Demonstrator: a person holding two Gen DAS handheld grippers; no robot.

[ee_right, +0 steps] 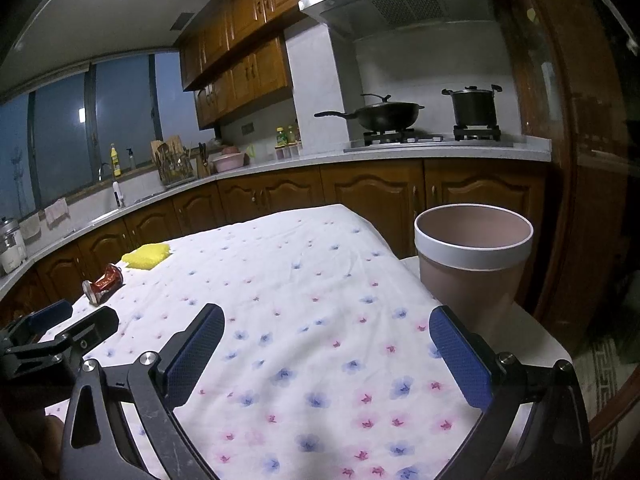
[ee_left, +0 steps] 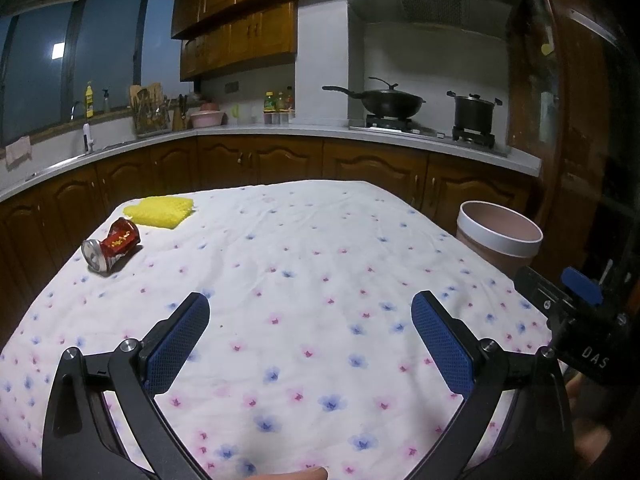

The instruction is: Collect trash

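A crushed red drink can [ee_left: 112,249] lies on its side on the flower-print cloth of the worktop [ee_left: 304,280], just beside a yellow sponge cloth [ee_left: 160,210], well apart from the pink waste bin [ee_right: 472,256] standing at the worktop's opposite edge. The left gripper [ee_left: 310,316] and right gripper [ee_right: 326,332] hover over the cloth, fingers spread wide, holding nothing

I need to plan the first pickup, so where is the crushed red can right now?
The crushed red can lies on its side near the far left edge of the flowered tablecloth, just in front of the yellow sponge cloth, across the table from the bin.
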